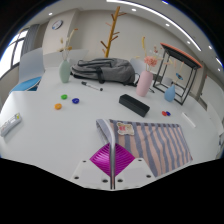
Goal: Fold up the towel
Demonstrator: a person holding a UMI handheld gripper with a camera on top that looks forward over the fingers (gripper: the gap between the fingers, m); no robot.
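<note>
A striped towel (pixel 152 142) lies flat on the white table (pixel 60 125), just ahead and to the right of my fingers. Its near left corner runs down into the gap between the two magenta pads (pixel 100 158). My gripper (pixel 111 152) is shut, with the pads pressed together on that towel edge, low at the table's near edge. The pinched part of the towel is hidden between the pads.
Beyond the towel lie a black case (pixel 133 103), a grey backpack (pixel 105 70), a green bottle (pixel 65 71), a pink cup (pixel 146 82) and small coloured pieces (pixel 70 98). A white device (pixel 10 125) lies at the left. A small side table (pixel 182 62) stands at the far right.
</note>
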